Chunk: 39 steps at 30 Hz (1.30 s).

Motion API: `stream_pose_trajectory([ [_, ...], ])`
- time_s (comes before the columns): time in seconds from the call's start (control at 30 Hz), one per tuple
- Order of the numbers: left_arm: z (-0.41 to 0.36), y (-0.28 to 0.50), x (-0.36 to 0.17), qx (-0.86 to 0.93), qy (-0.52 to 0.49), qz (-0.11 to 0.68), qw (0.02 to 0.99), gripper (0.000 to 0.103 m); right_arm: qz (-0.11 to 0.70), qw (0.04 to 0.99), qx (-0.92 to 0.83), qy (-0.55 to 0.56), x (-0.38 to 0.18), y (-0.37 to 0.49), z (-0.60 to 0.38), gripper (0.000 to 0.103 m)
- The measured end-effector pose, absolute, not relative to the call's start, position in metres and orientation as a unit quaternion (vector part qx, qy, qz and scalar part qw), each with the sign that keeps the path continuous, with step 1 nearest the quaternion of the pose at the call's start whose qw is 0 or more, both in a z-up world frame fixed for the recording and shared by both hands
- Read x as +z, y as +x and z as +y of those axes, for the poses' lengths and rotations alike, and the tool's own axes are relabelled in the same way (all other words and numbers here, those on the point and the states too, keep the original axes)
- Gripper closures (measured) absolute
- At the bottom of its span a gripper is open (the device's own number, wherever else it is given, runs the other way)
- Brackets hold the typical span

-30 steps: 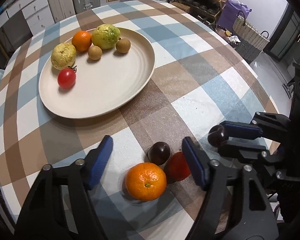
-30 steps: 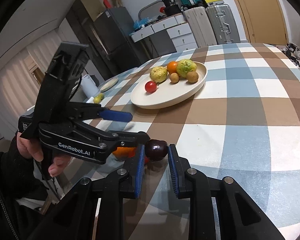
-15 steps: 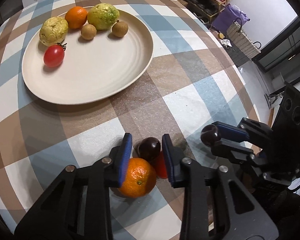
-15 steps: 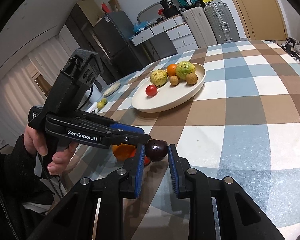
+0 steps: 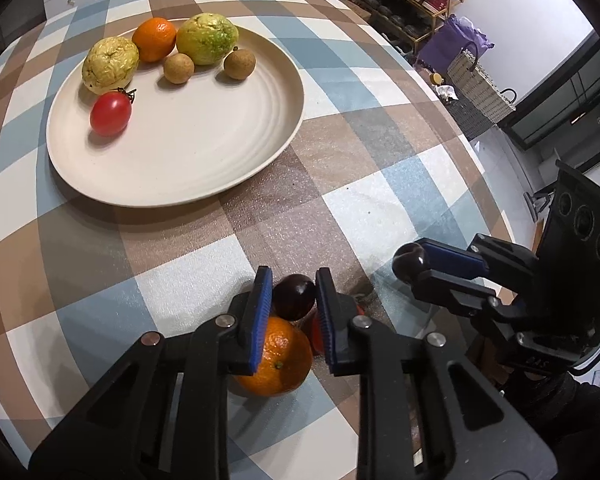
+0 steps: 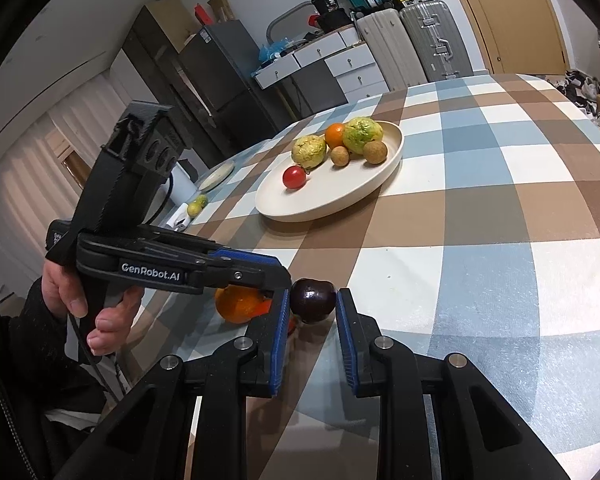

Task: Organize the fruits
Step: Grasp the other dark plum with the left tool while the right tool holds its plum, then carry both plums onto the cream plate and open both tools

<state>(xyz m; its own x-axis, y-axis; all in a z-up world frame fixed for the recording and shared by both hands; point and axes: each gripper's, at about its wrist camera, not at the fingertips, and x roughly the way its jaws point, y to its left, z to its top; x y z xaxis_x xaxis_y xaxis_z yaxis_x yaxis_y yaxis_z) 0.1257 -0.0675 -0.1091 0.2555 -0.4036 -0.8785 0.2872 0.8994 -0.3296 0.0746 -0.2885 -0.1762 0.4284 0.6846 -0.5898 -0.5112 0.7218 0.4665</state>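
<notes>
In the left wrist view my left gripper (image 5: 294, 280) points down at the checked tablecloth. Its jaws are closing, and both blue pads press on a dark plum (image 5: 296, 298). Just under it lie an orange (image 5: 274, 356) and a red tomato (image 5: 312, 332), which is mostly hidden. My right gripper (image 6: 314, 300) is shut on a second dark plum (image 6: 313, 300) and holds it above the cloth, close to the right of the left gripper. The cream plate (image 5: 188, 152) farther back holds two guavas, an orange, two longans and a tomato.
A person's hand (image 6: 72, 296) holds the left gripper's handle at the table's near-left edge. A small dish (image 6: 216, 172) and a yellow-green fruit (image 6: 198, 202) sit at the far left edge. A woven basket (image 5: 476, 84) and shoe rack stand on the floor beyond the table.
The left jaws went from wide open around the fruit cluster to closed on the dark plum, and the gripper tipped further down. The right gripper kept still with its plum.
</notes>
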Motion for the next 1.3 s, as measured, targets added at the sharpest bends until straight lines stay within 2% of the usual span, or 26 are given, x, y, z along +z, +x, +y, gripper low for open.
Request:
stream_pose_trajectory([
  [0.47, -0.050, 0.137, -0.074, -0.253, -0.097, 0.525, 0.806, 0.084, 0.411, 0.839, 0.336, 0.119, -0.176, 0.087, -0.292, 0.079],
  [0.87, -0.015, 0.190, -0.039, -0.209, -0.089, 0.476, 0.850, 0.084, 0.391, 0.844, 0.355, 0.090, -0.148, 0.131, -0.263, 0.079],
  [1.3, -0.002, 0.257, -0.055, -0.165, -0.062, 0.462, 0.869, 0.084, 0.388, 0.851, 0.349, 0.062, -0.145, 0.205, -0.220, 0.079],
])
